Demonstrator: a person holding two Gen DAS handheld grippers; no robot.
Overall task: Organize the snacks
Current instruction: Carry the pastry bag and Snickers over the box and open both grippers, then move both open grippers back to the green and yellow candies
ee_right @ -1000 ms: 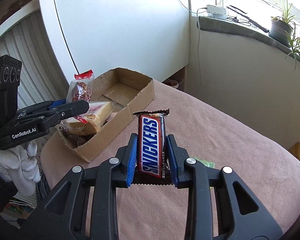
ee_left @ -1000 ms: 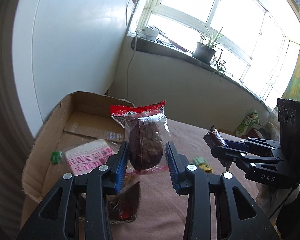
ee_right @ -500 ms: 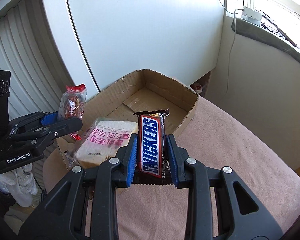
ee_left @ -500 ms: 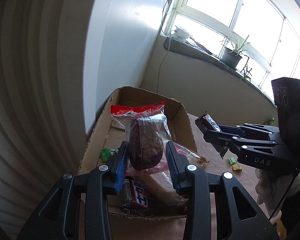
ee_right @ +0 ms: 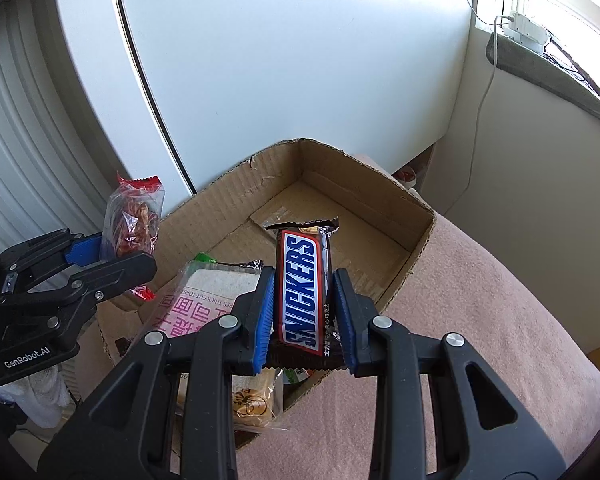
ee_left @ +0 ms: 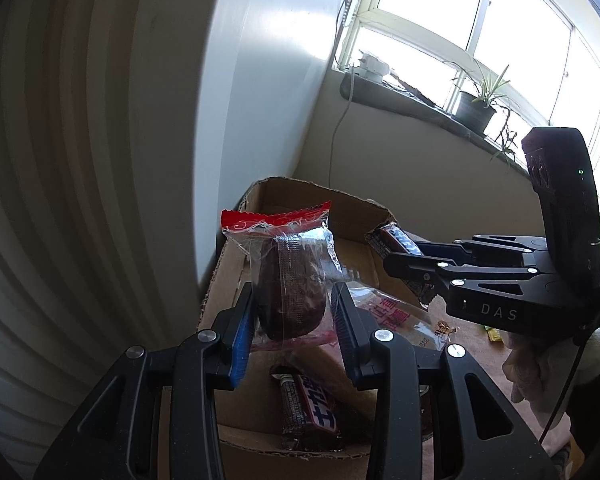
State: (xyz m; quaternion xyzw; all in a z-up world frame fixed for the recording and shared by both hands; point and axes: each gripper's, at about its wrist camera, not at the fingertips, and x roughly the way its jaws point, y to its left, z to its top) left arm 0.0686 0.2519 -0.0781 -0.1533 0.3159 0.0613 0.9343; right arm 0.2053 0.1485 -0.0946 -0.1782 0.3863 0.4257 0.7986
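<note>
My left gripper (ee_left: 294, 312) is shut on a clear snack bag with a red top (ee_left: 290, 276) holding a dark brown pastry, above the near end of an open cardboard box (ee_left: 320, 196). My right gripper (ee_right: 302, 312) is shut on a Snickers bar (ee_right: 304, 288), held upright over the box (ee_right: 416, 252). The right gripper (ee_left: 412, 260) shows in the left wrist view over the box; the left gripper (ee_right: 112, 256) shows in the right wrist view at the box's left side. A packet of sliced toast (ee_right: 204, 300) and another Snickers bar (ee_left: 312, 408) lie inside.
The box stands on a table with a pink cloth (ee_right: 480, 340), against a white wall panel (ee_right: 300, 60). Small green and yellow candies (ee_left: 492, 332) lie on the cloth. A windowsill with a potted plant (ee_left: 476, 108) runs behind.
Both grippers have moved closer over the box with their snacks still held. The right gripper now holds its bar above the box's interior.
</note>
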